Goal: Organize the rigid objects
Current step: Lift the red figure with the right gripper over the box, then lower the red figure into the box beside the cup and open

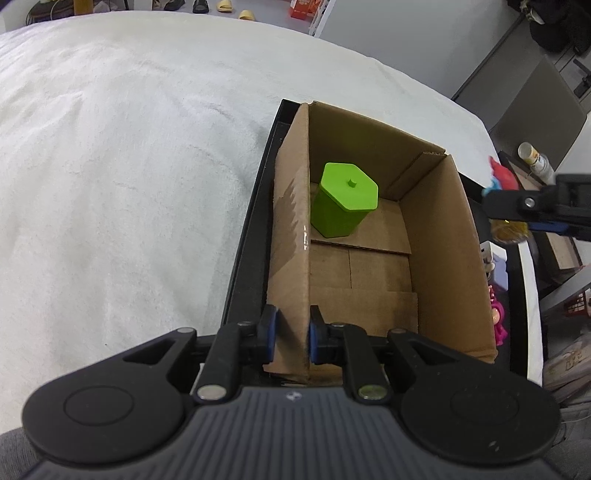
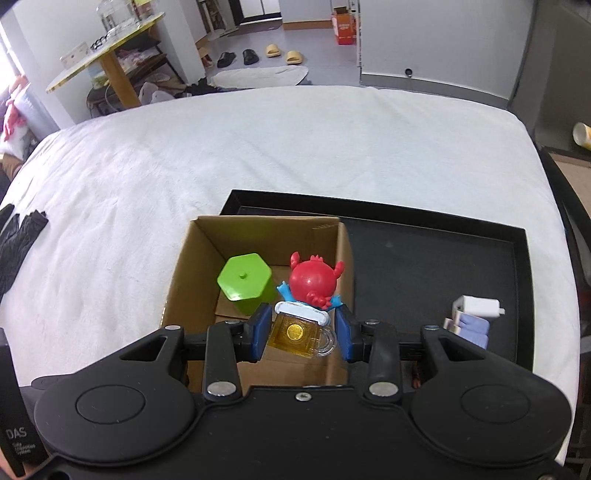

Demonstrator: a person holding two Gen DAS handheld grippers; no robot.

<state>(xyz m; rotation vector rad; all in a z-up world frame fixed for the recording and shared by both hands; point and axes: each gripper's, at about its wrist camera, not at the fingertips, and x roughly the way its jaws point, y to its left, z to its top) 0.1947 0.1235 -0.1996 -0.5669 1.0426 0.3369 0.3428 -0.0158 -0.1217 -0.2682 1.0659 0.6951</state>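
White letters reading "DAS" are showing on a black box [image 2: 11, 424] standing at the lower left edge of the right wrist view; smaller lines of print are sitting beneath that word, too blurred to make out. Printing on the orange carton [image 2: 345, 27] on the far floor is appearing unreadable.

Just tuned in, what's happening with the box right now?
The left hand-held gripper is clamped on the near wall of the cardboard box, steadying it on the black tray. A green hexagonal container already stands inside. The right hand-held gripper holds a toy beer mug topped with a red figure over the box, not yet released. A white and lilac item waits on the tray.
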